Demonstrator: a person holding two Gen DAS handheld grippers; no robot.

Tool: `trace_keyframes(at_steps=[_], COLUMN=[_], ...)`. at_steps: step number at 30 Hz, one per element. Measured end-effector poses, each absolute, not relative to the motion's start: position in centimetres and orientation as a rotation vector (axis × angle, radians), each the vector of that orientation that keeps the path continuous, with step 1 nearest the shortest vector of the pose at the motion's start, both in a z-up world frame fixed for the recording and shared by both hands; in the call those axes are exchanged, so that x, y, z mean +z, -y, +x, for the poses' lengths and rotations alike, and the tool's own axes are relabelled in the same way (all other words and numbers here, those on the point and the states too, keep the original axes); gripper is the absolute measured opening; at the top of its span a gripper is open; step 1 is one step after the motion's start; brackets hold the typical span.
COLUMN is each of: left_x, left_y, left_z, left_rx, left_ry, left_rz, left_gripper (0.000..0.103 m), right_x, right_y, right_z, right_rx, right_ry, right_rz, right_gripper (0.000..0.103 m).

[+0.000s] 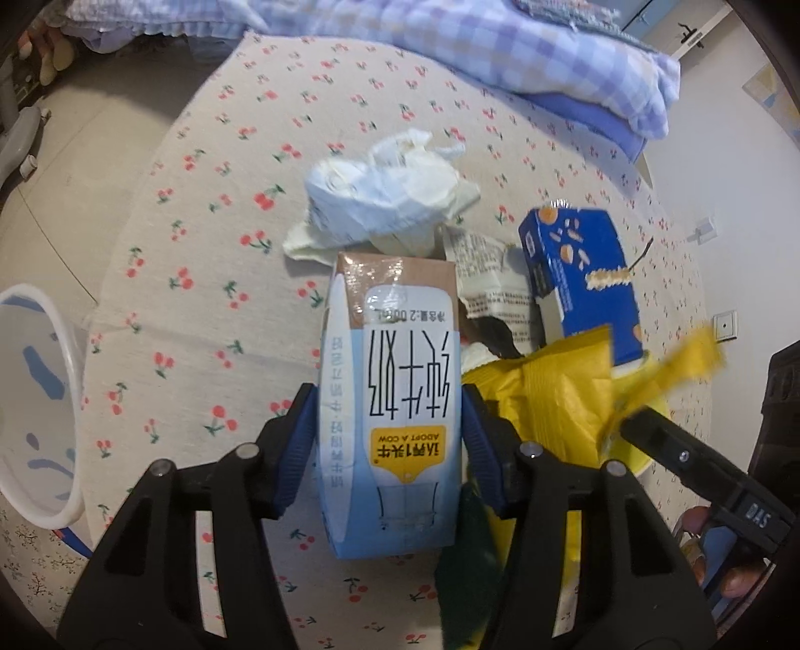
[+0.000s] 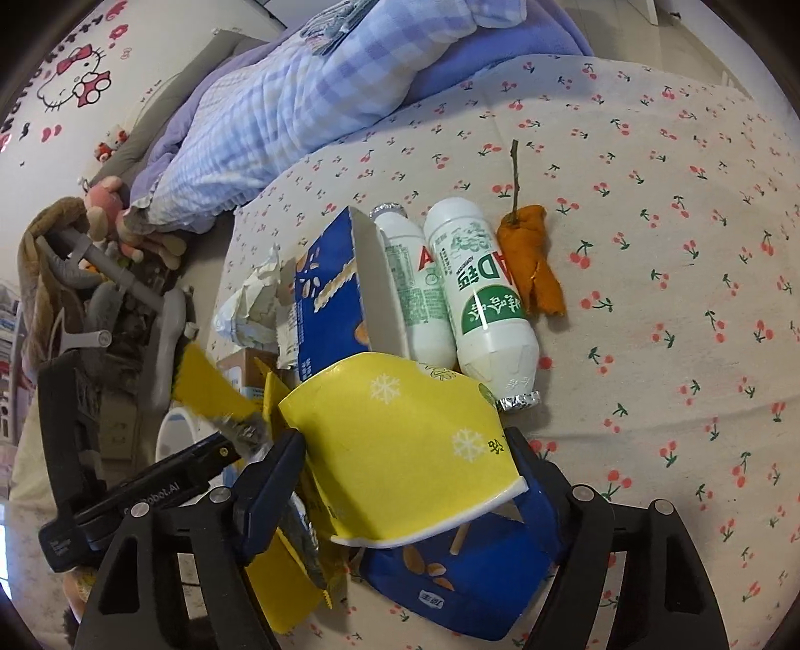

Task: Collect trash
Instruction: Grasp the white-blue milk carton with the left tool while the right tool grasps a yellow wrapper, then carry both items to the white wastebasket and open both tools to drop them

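My left gripper [image 1: 390, 425] is shut on a blue-and-white milk carton [image 1: 390, 400] lying on the cherry-print bedsheet [image 1: 200, 250]. Behind it lie crumpled white tissue [image 1: 385, 195], a printed paper wrapper [image 1: 490, 270], a blue snack box [image 1: 580, 270] and yellow wrappers [image 1: 560, 400]. My right gripper [image 2: 405, 460] is shut on a squashed yellow paper cup [image 2: 400, 440] above a blue wrapper [image 2: 460, 575]. Beyond the cup lie two white drink bottles [image 2: 480, 300], the blue snack box [image 2: 330, 290] and orange peel [image 2: 535, 255]. The left gripper's body [image 2: 150, 490] shows at the left.
A white bin [image 1: 35, 400] stands at the left off the bed edge. A checked quilt [image 1: 500, 45] lies at the far side of the bed. The right gripper's body [image 1: 700, 465] shows in the left wrist view. Plush toys and a stroller [image 2: 100, 250] stand on the floor.
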State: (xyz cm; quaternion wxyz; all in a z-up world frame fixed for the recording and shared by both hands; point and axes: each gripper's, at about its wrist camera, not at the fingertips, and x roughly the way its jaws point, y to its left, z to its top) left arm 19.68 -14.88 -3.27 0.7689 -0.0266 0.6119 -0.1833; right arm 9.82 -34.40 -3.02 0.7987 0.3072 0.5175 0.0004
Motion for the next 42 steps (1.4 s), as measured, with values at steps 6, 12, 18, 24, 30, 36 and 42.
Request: trace_keyframes(at_steps=[6,12,18,24,30,36,42], left_x=[-1.5,-0.6,0.7,1.9,2.9,2.4,1.3], left_y=[13.0,11.2,8.9,5.3,0.2,-5.6,-11.2], left_z=[19.1,18.3,17.7,17.5,17.2,17.0,16.4], left_rx=[-0.399,-0.381,-0.374,-0.337,-0.271,-0.172,-0.078], left_ry=[-1.267,-1.229,-1.16,-1.121,-1.077,-1.063,-1.074], left_rz=[-0.051,-0.091,-0.139,-0.212,-0.255,-0.273,-0.29], left_gripper=[0.058,0.058,0.058,0.058,0.058,0.058,0.058], right_x=[-1.2,0.4,3.4,6.2,8.2,8.5,7.1], right_y=[35.1,34.8,34.5,34.6,32.5,26.8,18.8], right_z=[8.9,7.6,6.1,4.7,5.1,7.3,10.9], right_rx=[0.047,0.055,0.036,0.024,0.074,0.173,0.283], right_ry=[-1.032,-0.988,-0.897,-0.809,-0.755,-0.768,-0.836], right_rz=[0.689,0.661,0.618,0.623,0.635,0.615,0.578], right_gripper=[0.039,0.029,0.024,0.024,0.024,0.024,0.024])
